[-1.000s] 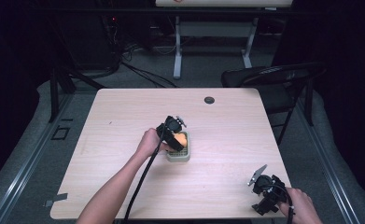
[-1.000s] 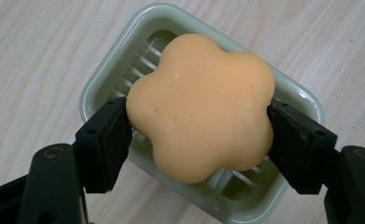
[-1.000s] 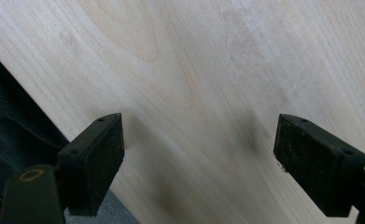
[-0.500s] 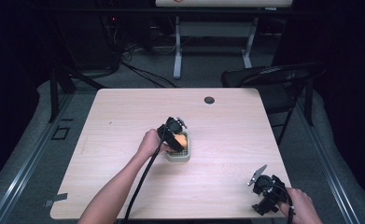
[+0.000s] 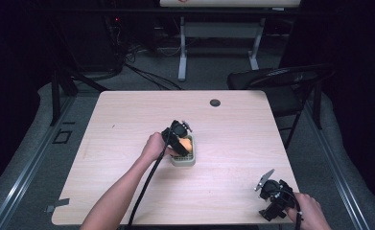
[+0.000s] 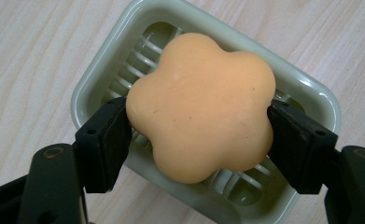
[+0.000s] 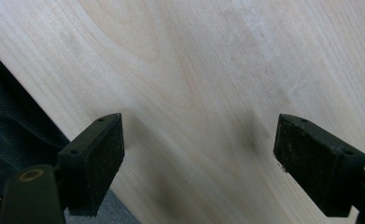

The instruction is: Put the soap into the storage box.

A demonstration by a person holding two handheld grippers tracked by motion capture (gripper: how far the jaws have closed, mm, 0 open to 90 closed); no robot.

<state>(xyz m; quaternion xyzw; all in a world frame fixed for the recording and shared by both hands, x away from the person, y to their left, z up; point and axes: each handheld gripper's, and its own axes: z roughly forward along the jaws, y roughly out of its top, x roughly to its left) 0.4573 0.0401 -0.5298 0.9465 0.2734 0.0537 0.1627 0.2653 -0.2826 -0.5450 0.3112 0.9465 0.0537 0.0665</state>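
The soap is an orange flower-shaped bar with a smooth, matt, slightly waxy surface carrying a few small specks. The soap dish beneath it is pale green glossy plastic with a ribbed floor and bright highlights along its rim. The table has a light wood-grain top with a smooth satin finish, and the jaw pads of the right gripper are black, matt and faintly grainy, with scattered dust marks.
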